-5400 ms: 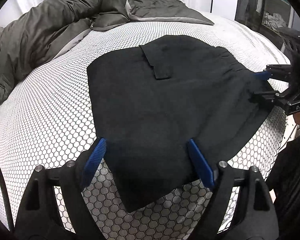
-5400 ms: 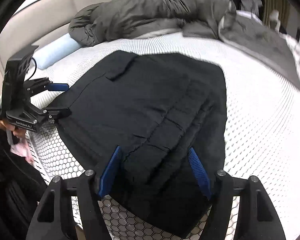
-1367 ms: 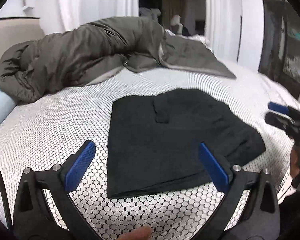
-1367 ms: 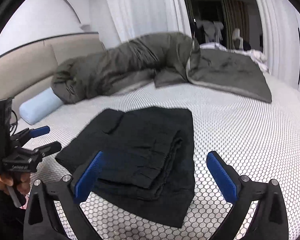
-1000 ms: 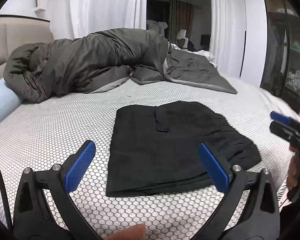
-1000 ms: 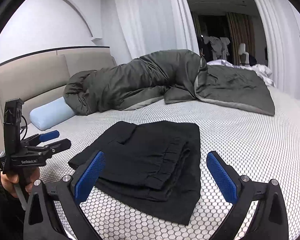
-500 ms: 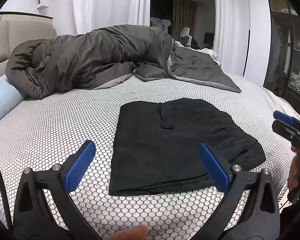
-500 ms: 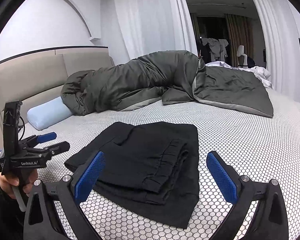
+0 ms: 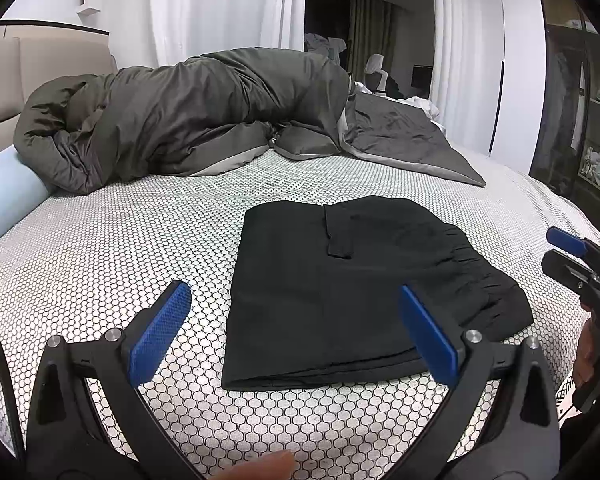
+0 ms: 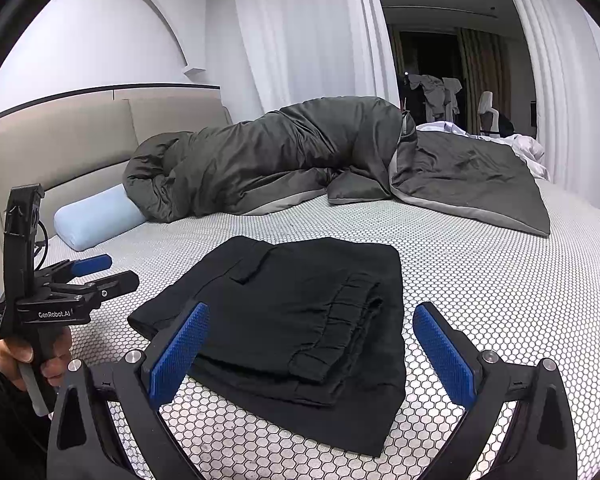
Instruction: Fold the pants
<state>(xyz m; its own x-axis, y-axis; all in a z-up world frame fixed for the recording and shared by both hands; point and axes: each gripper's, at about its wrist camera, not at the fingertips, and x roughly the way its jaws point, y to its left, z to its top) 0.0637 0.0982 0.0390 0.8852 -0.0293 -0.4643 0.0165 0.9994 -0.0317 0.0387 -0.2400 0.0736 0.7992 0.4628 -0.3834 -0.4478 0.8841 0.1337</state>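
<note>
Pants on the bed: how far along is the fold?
Done: the black pants lie as a compact layered rectangle on the honeycomb bedcover. In hand: nothing; the left gripper and right gripper are both open, clear of the cloth. Left: seemingly nothing, perhaps squaring the bunched waistband.

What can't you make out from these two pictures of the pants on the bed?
- Underside and inner layers of the folded black pants: hidden by the top layer in both views.
- Right gripper: cut off by the left wrist view's right edge.
- Items on the wardrobe shelves: too small and dim, left wrist view.
- Blue bolster: its far end is covered by the grey duvet.
</note>
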